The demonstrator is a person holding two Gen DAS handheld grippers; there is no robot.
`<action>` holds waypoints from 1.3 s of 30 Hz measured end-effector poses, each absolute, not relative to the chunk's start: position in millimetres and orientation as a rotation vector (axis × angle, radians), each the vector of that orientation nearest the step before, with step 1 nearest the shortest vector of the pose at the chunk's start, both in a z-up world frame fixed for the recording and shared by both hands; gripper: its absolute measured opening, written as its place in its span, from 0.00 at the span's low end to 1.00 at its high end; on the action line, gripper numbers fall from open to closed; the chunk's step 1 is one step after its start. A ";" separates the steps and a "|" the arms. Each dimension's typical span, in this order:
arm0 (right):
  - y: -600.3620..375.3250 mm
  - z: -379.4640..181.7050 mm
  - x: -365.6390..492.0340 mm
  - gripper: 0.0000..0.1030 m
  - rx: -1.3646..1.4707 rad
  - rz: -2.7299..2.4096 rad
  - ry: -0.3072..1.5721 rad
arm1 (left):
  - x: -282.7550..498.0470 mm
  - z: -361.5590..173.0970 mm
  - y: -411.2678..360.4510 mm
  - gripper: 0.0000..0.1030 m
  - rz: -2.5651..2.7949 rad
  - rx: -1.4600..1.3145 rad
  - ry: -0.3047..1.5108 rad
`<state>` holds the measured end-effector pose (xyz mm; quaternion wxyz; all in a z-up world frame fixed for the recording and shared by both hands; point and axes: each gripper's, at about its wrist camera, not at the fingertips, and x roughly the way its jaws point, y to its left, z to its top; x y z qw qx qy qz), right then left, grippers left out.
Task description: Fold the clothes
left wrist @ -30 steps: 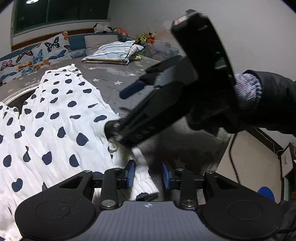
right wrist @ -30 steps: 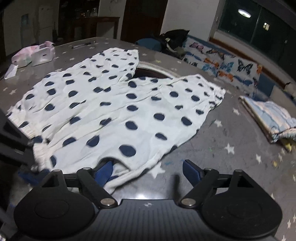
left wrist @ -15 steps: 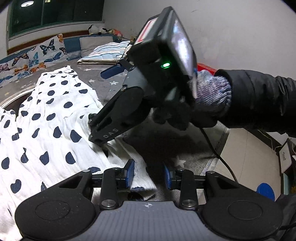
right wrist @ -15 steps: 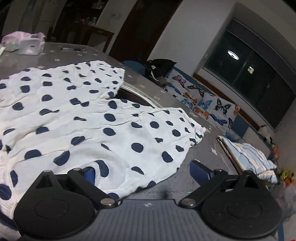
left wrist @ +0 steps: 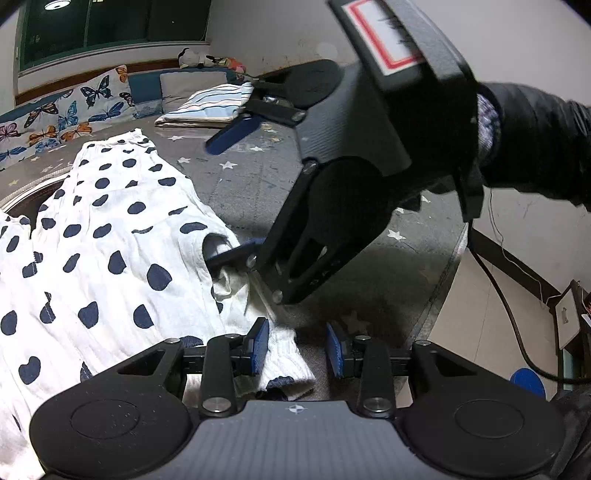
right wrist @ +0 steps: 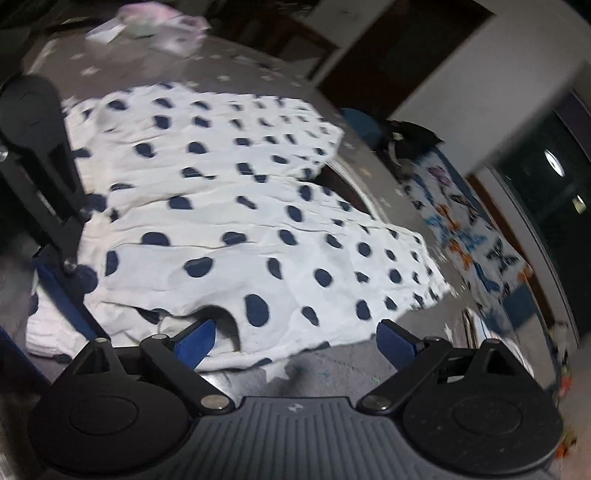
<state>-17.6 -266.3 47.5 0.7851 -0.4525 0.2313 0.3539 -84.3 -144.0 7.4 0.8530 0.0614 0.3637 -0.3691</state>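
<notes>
White trousers with dark blue dots [left wrist: 103,240] lie spread on the grey star-patterned surface [left wrist: 258,177]; they also show in the right wrist view [right wrist: 258,229]. My left gripper [left wrist: 297,341] is open, with the trousers' ribbed waistband corner [left wrist: 284,354] lying between its blue pads. My right gripper [right wrist: 295,336] is open wide; its left finger [right wrist: 195,338] is tucked under a lifted fold of the waist edge and its right finger hangs over bare surface. In the left wrist view the right gripper [left wrist: 236,184] crosses above the waistband.
A folded striped cloth [left wrist: 210,109] lies at the far side, with butterfly-print cushions [left wrist: 66,118] behind. A pink and white bundle [right wrist: 162,26] sits beyond the trousers. The surface's edge and floor [left wrist: 491,306] are to the right.
The right gripper has swung and tilted, and its lower finger has slid under the waist edge, lifting a fold. The left gripper has stayed at the waistband corner.
</notes>
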 end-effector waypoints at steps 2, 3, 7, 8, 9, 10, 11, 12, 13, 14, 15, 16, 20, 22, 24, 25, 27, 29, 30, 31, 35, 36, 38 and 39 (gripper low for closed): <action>-259.2 44.8 -16.3 0.93 -1.013 0.790 0.481 | -84.4 6.8 -143.7 0.36 -0.777 0.130 0.765; -255.6 43.4 -15.7 0.93 -1.032 0.802 0.470 | -84.7 6.8 -143.8 0.36 -0.778 0.132 0.765; -242.1 36.0 -12.6 0.94 -1.103 0.833 0.394 | -85.0 6.5 -144.2 0.35 -0.785 0.139 0.764; -239.6 33.0 -9.7 0.94 -1.112 0.817 0.367 | -85.2 6.3 -144.2 0.35 -0.786 0.141 0.764; -237.4 29.6 -5.7 0.94 -1.116 0.791 0.341 | -85.5 6.2 -144.2 0.35 -0.787 0.142 0.763; -235.2 26.2 -1.7 0.95 -1.121 0.766 0.315 | -86.0 6.2 -144.0 0.35 -0.788 0.144 0.762; -234.3 24.0 2.7 0.98 -1.112 0.745 0.297 | -86.4 6.2 -144.0 0.35 -0.788 0.145 0.761; -234.2 22.3 5.6 1.00 -1.098 0.728 0.284 | -86.5 5.9 -143.9 0.35 -0.788 0.145 0.760; -234.2 20.7 7.6 1.00 -1.085 0.710 0.271 | -86.6 5.6 -143.9 0.35 -0.787 0.144 0.759; -234.1 19.4 7.7 1.00 -1.069 0.698 0.263 | -86.5 5.6 -144.0 0.35 -0.788 0.143 0.759; -234.0 18.4 6.8 1.00 -1.050 0.688 0.260 | -86.5 5.7 -144.1 0.35 -0.789 0.142 0.758; -233.8 17.5 5.9 0.99 -1.032 0.679 0.256 | -86.4 5.7 -144.1 0.35 -0.790 0.141 0.758; -234.0 18.6 6.8 0.99 -1.043 0.650 0.273 | -86.6 5.7 -145.0 0.35 -0.791 0.141 0.754; -232.8 18.2 12.5 1.00 -1.016 0.618 0.298 | -87.1 5.4 -145.5 0.36 -0.788 0.142 0.751; -234.7 19.1 12.6 1.00 -0.984 0.615 0.309 | -87.0 5.4 -145.3 0.36 -0.789 0.140 0.751; -236.2 20.6 12.2 1.00 -0.969 0.620 0.319 | -86.9 5.7 -145.2 0.35 -0.789 0.138 0.752; -241.1 26.0 9.3 0.99 -0.948 0.632 0.355 | -87.1 5.9 -145.3 0.36 -0.787 0.137 0.751; -247.0 32.0 5.2 0.99 -0.931 0.642 0.388 | -87.4 5.9 -144.9 0.36 -0.787 0.136 0.749; -250.6 35.2 1.7 0.99 -0.926 0.644 0.402 | -87.3 5.7 -144.4 0.35 -0.787 0.133 0.749; -254.6 38.3 -1.9 0.99 -0.920 0.645 0.418 | -87.1 5.5 -144.0 0.35 -0.787 0.132 0.749; -273.5 51.0 -15.7 0.99 -0.853 0.652 0.488 | -87.1 5.3 -143.7 0.35 -0.788 0.131 0.748; -278.4 53.0 -18.3 0.99 -0.830 0.654 0.511 | -87.2 5.3 -143.7 0.36 -0.787 0.131 0.747; -285.4 54.1 -21.1 0.99 -0.790 0.655 0.553 | -87.1 5.0 -143.8 0.36 -0.787 0.131 0.746; -288.4 53.8 -22.8 0.99 -0.767 0.658 0.574 | -87.1 5.0 -143.9 0.36 -0.787 0.132 0.746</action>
